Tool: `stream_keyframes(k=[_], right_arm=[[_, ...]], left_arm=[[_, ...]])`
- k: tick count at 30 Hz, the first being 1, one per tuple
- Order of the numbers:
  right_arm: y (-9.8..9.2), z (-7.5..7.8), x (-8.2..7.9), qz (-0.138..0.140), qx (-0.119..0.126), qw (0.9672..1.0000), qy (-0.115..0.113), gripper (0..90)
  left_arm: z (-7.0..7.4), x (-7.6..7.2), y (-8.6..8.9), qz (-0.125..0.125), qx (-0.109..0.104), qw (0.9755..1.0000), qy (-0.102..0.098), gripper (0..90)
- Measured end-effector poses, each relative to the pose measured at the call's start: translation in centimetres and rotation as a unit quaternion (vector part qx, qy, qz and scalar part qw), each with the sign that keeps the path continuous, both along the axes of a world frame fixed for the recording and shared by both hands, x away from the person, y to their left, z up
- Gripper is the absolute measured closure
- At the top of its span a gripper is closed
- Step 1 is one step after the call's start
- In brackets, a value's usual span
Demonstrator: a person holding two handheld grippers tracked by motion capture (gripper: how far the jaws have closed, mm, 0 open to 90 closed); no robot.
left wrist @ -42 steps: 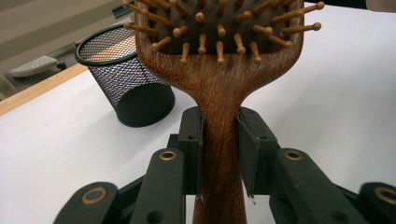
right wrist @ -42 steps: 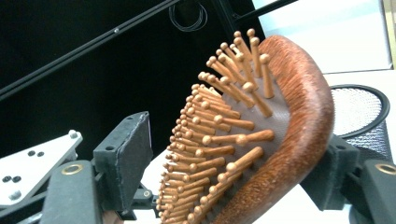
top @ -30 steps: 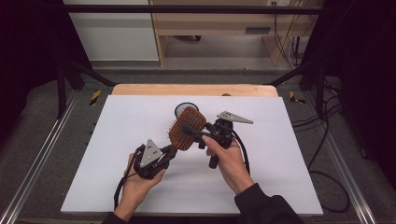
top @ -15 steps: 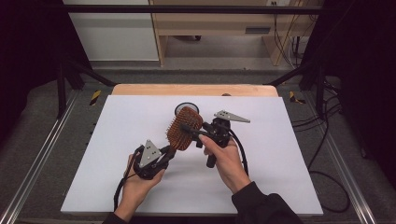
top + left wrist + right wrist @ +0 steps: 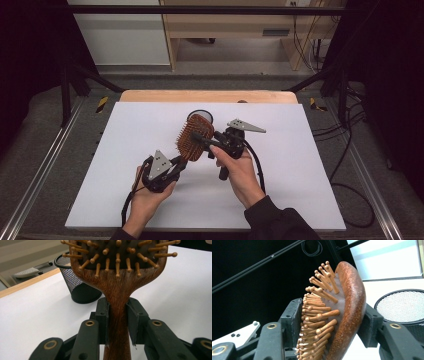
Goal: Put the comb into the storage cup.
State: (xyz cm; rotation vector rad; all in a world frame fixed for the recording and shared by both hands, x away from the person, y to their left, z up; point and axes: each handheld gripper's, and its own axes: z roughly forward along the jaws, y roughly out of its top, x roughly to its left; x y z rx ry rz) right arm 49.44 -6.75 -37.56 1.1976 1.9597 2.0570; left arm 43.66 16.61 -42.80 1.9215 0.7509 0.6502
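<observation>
A wooden paddle hairbrush (image 5: 188, 143) with peg bristles is held up over the white table (image 5: 125, 150) between both grippers. My left gripper (image 5: 180, 161) is shut on its handle (image 5: 117, 322), with both pads pressed against the neck below the bristles. My right gripper (image 5: 198, 137) comes in from the right; its jaws have just been closing on the brush head (image 5: 352, 302). One pad now lies against the bristles (image 5: 317, 315), the other against the smooth back. Behind the brush stands a black mesh cup (image 5: 203, 115).
The mesh cup (image 5: 75, 285) (image 5: 402, 305) stands upright just beyond the brush, near the table's middle. A wooden strip (image 5: 150, 96) runs along the table's far edge. Black frame bars and cables surround the table. A cable trails from each gripper over the white surface.
The right gripper's jaws have closed in on the brush head. Both hands and the brush have stayed where they were.
</observation>
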Motion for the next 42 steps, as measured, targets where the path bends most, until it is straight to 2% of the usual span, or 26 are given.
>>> stream_keyframes(k=[9,18,26,34,42], right_arm=[[0.3,0.0,-0.1,-0.003,-0.003,1.0,-0.003,49.4],[0.7,0.2,-0.4,-0.008,-0.01,0.9999,-0.007,53.0],[1.0,0.5,-0.6,-0.007,-0.012,0.9998,-0.016,54.2],[1.3,0.5,-0.5,-0.007,-0.016,0.9997,-0.015,54.6],[1.1,0.4,-0.3,-0.02,-0.013,0.9996,-0.012,54.5]], left_arm=[[-0.2,0.0,0.1,0.004,0.0,1.0,0.002,72.9],[-0.5,0.1,0.0,0.006,-0.014,0.9998,0.011,72.9],[-0.5,0.1,0.0,0.008,-0.022,0.9997,0.008,72.8],[-0.7,0.2,0.1,0.016,-0.024,0.9996,0.008,72.0],[-0.7,0.1,0.1,0.019,-0.03,0.9994,0.007,68.6]])
